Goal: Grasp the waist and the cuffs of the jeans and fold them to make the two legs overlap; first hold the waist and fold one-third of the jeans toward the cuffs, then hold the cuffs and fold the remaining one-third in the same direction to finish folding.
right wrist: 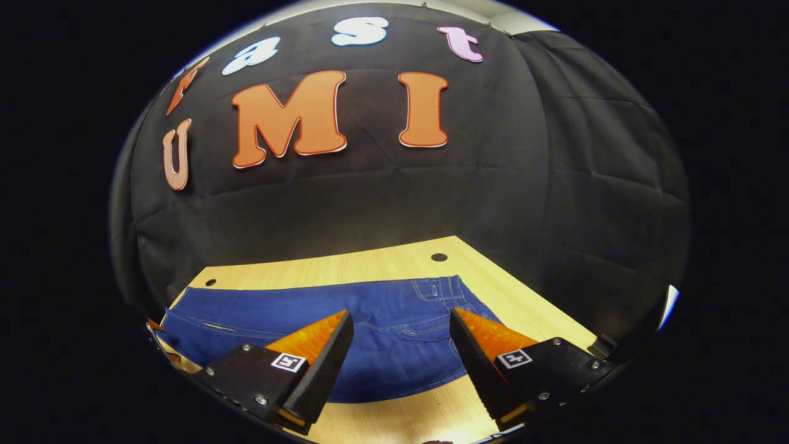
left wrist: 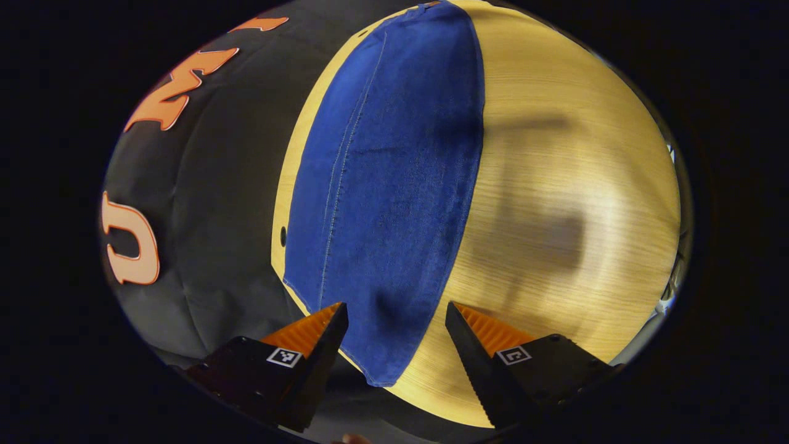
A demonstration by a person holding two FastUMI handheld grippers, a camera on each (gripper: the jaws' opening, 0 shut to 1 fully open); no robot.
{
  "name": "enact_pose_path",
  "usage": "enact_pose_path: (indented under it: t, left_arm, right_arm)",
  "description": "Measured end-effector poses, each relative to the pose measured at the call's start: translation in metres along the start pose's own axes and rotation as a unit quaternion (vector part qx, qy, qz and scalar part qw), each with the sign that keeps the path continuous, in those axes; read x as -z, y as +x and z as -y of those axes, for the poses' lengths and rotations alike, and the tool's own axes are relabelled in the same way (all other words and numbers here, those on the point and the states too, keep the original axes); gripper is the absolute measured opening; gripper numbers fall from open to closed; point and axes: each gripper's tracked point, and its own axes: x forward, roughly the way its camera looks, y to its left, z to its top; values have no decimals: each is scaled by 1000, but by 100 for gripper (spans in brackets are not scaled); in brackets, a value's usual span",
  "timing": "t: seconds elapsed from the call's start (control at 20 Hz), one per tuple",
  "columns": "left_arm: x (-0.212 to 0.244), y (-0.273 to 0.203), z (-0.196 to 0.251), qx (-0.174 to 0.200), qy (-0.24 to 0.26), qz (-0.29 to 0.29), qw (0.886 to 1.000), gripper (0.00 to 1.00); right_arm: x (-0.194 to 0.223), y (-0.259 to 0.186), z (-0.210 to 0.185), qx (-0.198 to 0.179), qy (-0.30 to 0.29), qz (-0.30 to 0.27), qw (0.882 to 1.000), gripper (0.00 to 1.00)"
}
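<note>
Jeans [right wrist: 370,333] cut off at left edge in right gripper view; cuffs hidden.

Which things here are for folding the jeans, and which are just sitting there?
For the job:
- jeans, lying flat on the table
- left hand-held gripper, open over the cuff end
- right hand-held gripper, open over the waist end

Just there:
- wooden table
- small round holes in the table top
- black cloth wall

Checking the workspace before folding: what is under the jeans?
The jeans lie flat on a light wooden table, whose bare wood shows around them. Whatever sits directly beneath the denim is covered and cannot be seen.
</note>
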Motion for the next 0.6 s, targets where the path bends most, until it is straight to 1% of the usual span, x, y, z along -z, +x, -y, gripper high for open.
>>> enact_pose_path:
  t: [0.05,0.2,0.35,0.4,0.45,0.5,0.6]
  left_arm:
    - [-2,4,-5,-4,6,0,1000,98]
    - [-10,20,-22,-32,24,2,999,98]
    - [-19,33,-37,-76,26,7,997,93]
    - [-20,36,-39,-86,32,14,996,89]
    - [-21,46,-35,-80,30,19,996,88]
    - [-24,55,-33,-82,29,23,996,72]
    - [-29,73,-39,-105,51,27,993,41]
  right_arm:
    - [1,0,1,3,1,-2,1000,97]
    - [2,2,3,9,6,-7,1000,97]
    - [0,4,4,12,6,-8,1000,97]
    - [0,4,3,11,3,-8,1000,97]
    - [0,6,3,11,1,-9,1000,96]
    - [0,7,2,9,1,-11,1000,97]
    - [0,7,-1,5,4,-15,1000,97]
